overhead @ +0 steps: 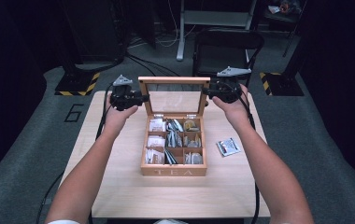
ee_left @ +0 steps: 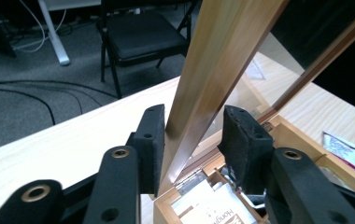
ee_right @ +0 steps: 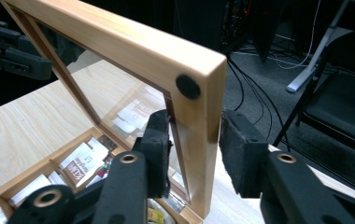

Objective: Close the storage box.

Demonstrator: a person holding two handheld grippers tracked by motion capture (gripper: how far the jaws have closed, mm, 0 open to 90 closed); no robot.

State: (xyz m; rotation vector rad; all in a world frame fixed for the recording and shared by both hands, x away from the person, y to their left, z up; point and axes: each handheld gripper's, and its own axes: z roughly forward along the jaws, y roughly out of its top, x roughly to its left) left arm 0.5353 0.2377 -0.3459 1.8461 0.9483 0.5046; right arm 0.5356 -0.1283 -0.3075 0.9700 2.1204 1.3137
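**Both grippers at the raised lid of the tea box**

The wooden tea box (overhead: 173,161) sits at the middle of the table (overhead: 119,186), its "TEA" front facing the near edge. Its glass-paned lid (overhead: 174,95) stands upright on the hinges at the box's far side, its long axis running left to right across the table, pane facing the person.

The left gripper (overhead: 140,99) is at the lid's left frame rail. In the left gripper view the rail (ee_left: 213,79) runs between the two pads (ee_left: 151,140); one pad lies against the wood, the other stands just clear, so the grip is released.

The right gripper (overhead: 207,91) is at the lid's right frame rail, near the top corner. In the right gripper view the rail (ee_right: 199,140) stands between the pads (ee_right: 159,149); the inner pad touches, a narrow gap shows at the outer one, so it straddles the wood without pinching.

A loose tea sachet (overhead: 228,146) lies on the table right of the box, near the right edge.
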